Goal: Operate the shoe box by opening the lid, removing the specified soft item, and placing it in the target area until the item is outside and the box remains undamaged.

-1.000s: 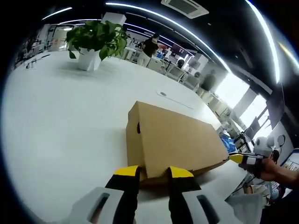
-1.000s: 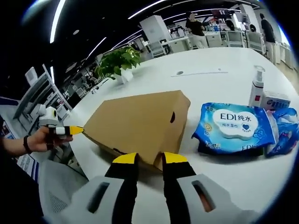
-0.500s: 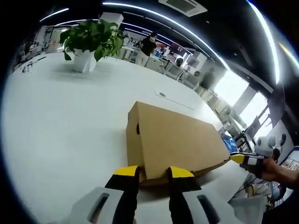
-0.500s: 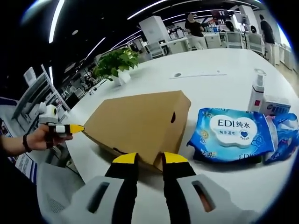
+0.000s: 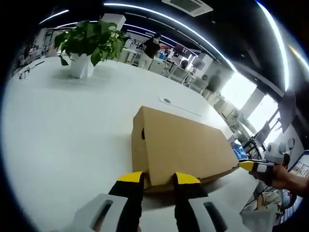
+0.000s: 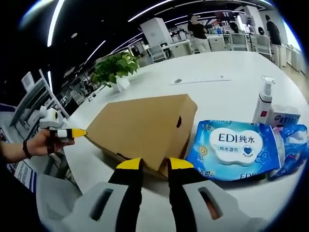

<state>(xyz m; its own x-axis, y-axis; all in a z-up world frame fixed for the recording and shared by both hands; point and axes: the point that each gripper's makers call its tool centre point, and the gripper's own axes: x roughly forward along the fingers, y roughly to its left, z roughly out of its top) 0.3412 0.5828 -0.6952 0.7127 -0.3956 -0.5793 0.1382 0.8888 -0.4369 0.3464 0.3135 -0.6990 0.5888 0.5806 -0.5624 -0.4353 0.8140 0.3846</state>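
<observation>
Brown cardboard shoe box [image 5: 181, 147] lies closed on the white table [image 5: 63, 130] in the left gripper view, its near corner just above the left tool [image 5: 158, 178], whose yellow-tipped jaws stand narrowly apart at the box's lower edge; whether they pinch the lid rim I cannot tell. The right tool [image 5: 246, 165], held by a hand [image 5: 282, 175], touches the box's far corner. A potted plant [image 5: 87, 46] stands well behind.

In the right gripper view, the right tool [image 6: 153, 163] sits likewise against the shoe box [image 6: 145, 128], jaws narrowly apart. The left tool [image 6: 77, 132] meets the opposite corner. Beside the box lies a blue wet-wipes pack [image 6: 236, 150], with a pump bottle [image 6: 263, 101] beyond it.
</observation>
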